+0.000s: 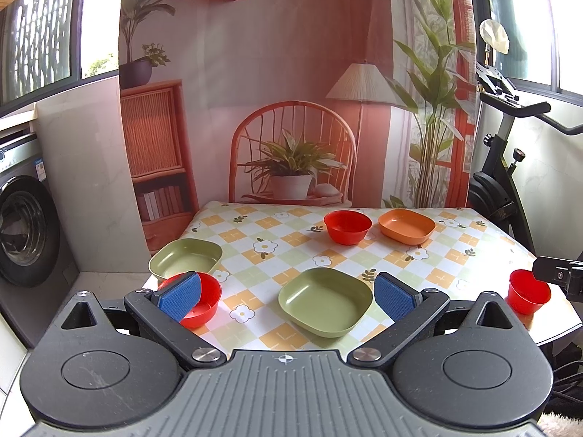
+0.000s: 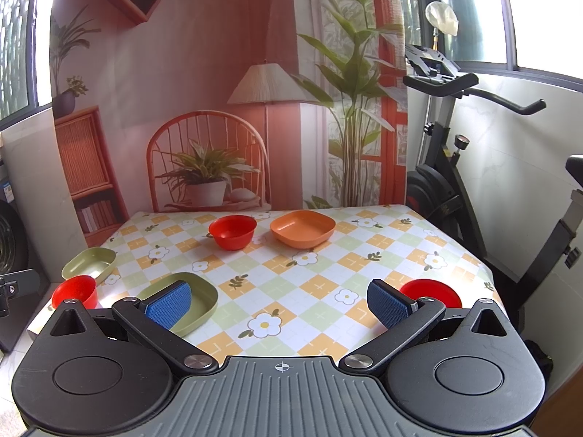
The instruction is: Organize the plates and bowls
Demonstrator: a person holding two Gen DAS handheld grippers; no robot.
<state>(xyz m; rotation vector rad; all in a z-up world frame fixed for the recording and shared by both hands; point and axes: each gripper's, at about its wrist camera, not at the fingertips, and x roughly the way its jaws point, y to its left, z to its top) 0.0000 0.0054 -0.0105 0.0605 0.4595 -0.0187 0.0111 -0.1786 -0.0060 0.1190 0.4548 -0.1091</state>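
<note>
grippers left (image 1: 288,293) and right (image 2: 280,302) were spread empty, and we judged the green plate (image 1: 324,300) light, rigid, slippery, best gripped at its rim.

Open cloth across the middle of the bench (image 2: 328,266), clear between the near green plate (image 2: 204,300) and the near red bowl (image 2: 430,291). Far side blocked by a red bowl (image 2: 233,231) and an orange plate (image 2: 302,227), close together. Left edge crowded: green plate (image 2: 89,260), red bowl (image 2: 74,291).
</note>
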